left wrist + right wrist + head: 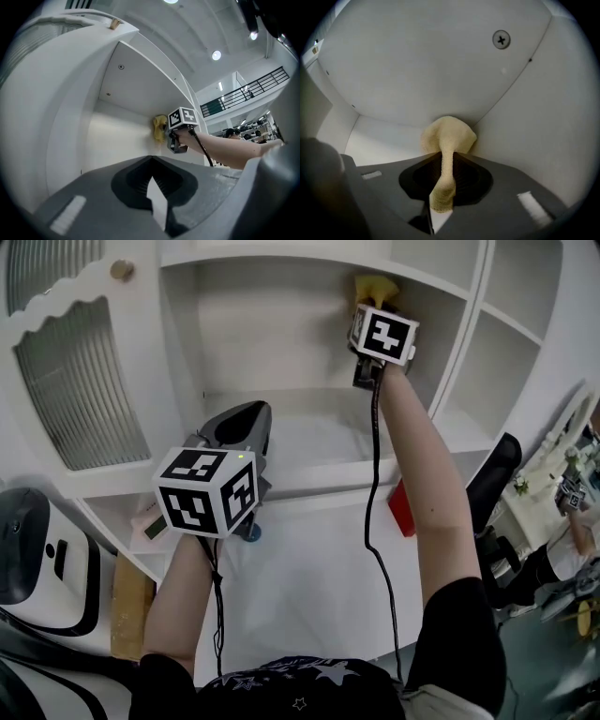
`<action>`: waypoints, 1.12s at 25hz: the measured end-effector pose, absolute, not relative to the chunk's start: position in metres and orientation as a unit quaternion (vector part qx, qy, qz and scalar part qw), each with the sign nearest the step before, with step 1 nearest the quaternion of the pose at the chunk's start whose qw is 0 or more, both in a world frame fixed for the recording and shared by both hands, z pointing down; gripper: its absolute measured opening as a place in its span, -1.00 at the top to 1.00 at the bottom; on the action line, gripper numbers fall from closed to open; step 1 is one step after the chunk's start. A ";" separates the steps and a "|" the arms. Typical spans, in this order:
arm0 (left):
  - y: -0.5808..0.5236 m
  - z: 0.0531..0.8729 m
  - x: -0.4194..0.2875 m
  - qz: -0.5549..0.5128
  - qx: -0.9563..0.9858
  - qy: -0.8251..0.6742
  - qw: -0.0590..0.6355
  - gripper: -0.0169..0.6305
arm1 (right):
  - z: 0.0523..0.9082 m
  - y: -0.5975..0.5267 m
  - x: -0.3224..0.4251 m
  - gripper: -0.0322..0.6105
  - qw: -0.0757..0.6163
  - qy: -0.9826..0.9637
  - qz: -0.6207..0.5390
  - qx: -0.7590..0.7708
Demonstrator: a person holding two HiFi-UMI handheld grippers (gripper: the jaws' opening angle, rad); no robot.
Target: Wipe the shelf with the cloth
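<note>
A yellow cloth (pixel 374 287) is pressed into the top right back corner of the white shelf compartment (pixel 314 442). My right gripper (pixel 373 304) is shut on the cloth, arm stretched up, its marker cube hiding the jaws. In the right gripper view the cloth (pixel 449 136) bunches against the corner and a strip of it runs back between the shut jaws of the right gripper (pixel 442 159). My left gripper (pixel 242 423) hangs lower, at the shelf's front edge, shut with nothing in it. The left gripper view shows its jaws (pixel 152 161) aimed at the cloth (pixel 160 127) and the right gripper (pixel 180 133).
A cabinet door with ribbed glass (pixel 80 381) stands at the left. A red object (pixel 401 508) sits on the lower level at the right, a small pink item (pixel 150 523) at the left. A white and black appliance (pixel 37 563) stands at the lower left. A screw (pixel 501 40) marks the shelf's ceiling.
</note>
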State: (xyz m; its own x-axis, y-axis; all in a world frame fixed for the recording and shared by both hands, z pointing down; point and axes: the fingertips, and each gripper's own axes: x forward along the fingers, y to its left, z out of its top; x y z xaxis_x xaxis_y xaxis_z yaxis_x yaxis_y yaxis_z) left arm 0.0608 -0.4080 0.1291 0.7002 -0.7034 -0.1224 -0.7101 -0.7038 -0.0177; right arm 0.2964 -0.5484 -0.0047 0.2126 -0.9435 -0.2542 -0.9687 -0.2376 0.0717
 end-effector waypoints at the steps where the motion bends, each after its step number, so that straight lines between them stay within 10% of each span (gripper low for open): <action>1: -0.409 0.128 0.063 0.053 -0.922 0.382 0.033 0.94 | -0.008 -0.551 0.299 0.64 0.057 0.612 0.126 -0.778; 28: -0.373 0.155 0.067 0.024 -0.942 0.334 0.018 0.94 | -0.010 -0.468 0.307 0.64 0.068 0.574 0.109 -0.808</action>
State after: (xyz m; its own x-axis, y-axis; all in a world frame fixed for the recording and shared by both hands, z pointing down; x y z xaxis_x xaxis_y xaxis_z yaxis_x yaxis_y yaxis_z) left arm 0.0674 -0.3727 0.1548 0.7756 -0.6285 -0.0579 -0.6302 -0.7762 -0.0169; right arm 0.3072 -0.4681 -0.0099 0.3166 -0.9135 -0.2555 -0.9434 -0.3313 0.0152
